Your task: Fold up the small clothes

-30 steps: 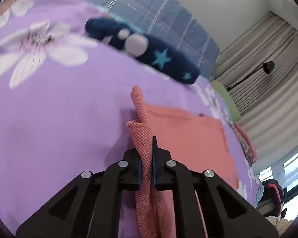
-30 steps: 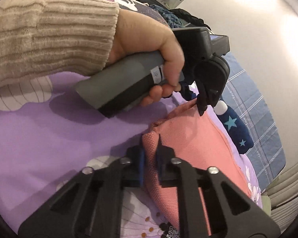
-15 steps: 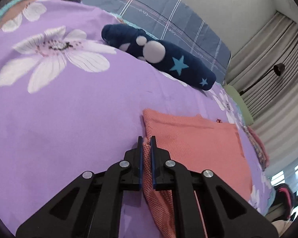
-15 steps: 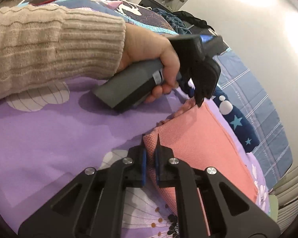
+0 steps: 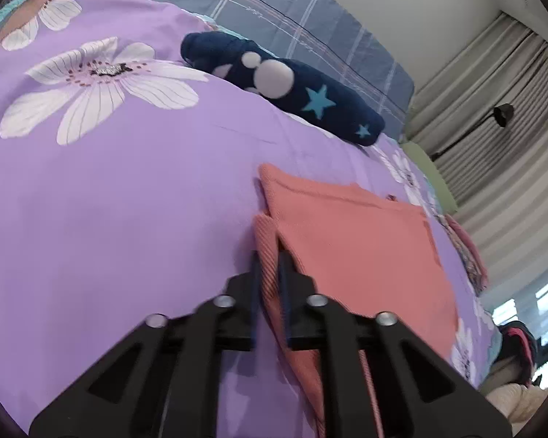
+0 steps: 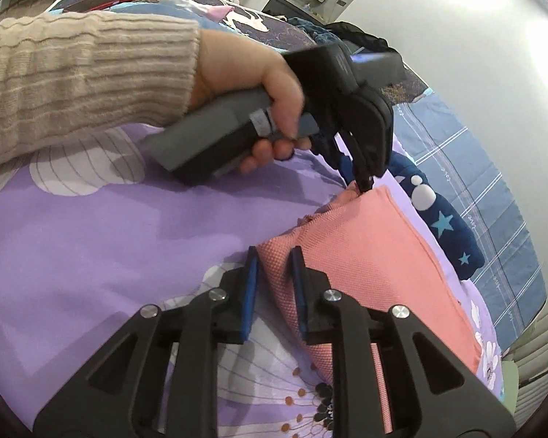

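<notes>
Right wrist: one pink garment (image 6: 365, 255), left gripper (image 6: 363, 184) pinching it, right gripper (image 6: 274, 259) opening.

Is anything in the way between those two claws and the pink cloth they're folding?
Nothing visible. The left claw is pinched on one corner of the pink garment. The right claw straddles another corner, its jaws opening around the fabric.

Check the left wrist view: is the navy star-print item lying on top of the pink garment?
No, the navy star-print item lies farther up the purple bedspread, with bare sheet between it and the pink garment.
</notes>
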Motion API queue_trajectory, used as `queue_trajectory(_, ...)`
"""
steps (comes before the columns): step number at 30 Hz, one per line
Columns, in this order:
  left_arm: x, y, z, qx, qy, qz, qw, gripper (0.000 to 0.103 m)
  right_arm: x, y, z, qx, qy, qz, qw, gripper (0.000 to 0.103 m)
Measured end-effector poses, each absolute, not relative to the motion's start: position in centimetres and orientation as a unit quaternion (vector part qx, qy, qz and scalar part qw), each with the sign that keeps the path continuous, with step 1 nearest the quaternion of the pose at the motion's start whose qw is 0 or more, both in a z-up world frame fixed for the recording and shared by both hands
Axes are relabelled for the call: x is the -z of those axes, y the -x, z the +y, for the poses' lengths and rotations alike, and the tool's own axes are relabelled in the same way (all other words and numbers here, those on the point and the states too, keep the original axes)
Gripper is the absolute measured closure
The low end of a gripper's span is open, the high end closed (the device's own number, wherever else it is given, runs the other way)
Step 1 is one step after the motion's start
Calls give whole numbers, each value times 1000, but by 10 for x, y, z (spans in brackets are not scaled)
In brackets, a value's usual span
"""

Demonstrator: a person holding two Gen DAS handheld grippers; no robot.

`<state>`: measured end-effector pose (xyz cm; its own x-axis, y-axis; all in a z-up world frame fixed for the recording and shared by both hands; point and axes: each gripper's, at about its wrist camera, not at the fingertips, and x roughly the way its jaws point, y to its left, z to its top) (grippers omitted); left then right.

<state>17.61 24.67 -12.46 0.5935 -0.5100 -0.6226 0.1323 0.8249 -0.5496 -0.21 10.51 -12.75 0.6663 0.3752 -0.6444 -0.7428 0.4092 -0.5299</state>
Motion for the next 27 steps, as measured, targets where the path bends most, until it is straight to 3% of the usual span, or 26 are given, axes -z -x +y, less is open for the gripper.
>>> queue_trajectory(9,113,-167,276,160,272,371,873,99,115,8,89,-343,405,216,820,82)
queue_trajectory(11,109,-159,272,182,269,377,867,83,114,4,81,-336,399,223,823,78)
queue_trajectory(12,108,-156,268,187,261,386,865,58,114,3,79,-333,398,226,825,78)
queue_trajectory(13,109,-151,260,188,244,398,864,43,114,1,75,-328,397,229,826,76)
queue_trajectory(16,114,-145,244,206,218,412,860,38,117,0,73,-311,405,228,829,68)
queue_trajectory(19,117,-147,235,219,222,406,859,33,123,-3,81,-307,414,236,824,67)
queue_trajectory(21,120,-153,231,221,224,405,859,33,127,-1,94,-311,427,224,819,72)
queue_trajectory(23,121,-157,231,223,232,403,857,34,133,2,106,-316,442,214,811,92)
queue_trajectory(24,121,-159,231,223,235,403,856,34,136,4,111,-318,451,211,807,97)
queue_trajectory(27,122,-159,231,222,233,402,857,38,137,17,115,-330,467,190,798,98)
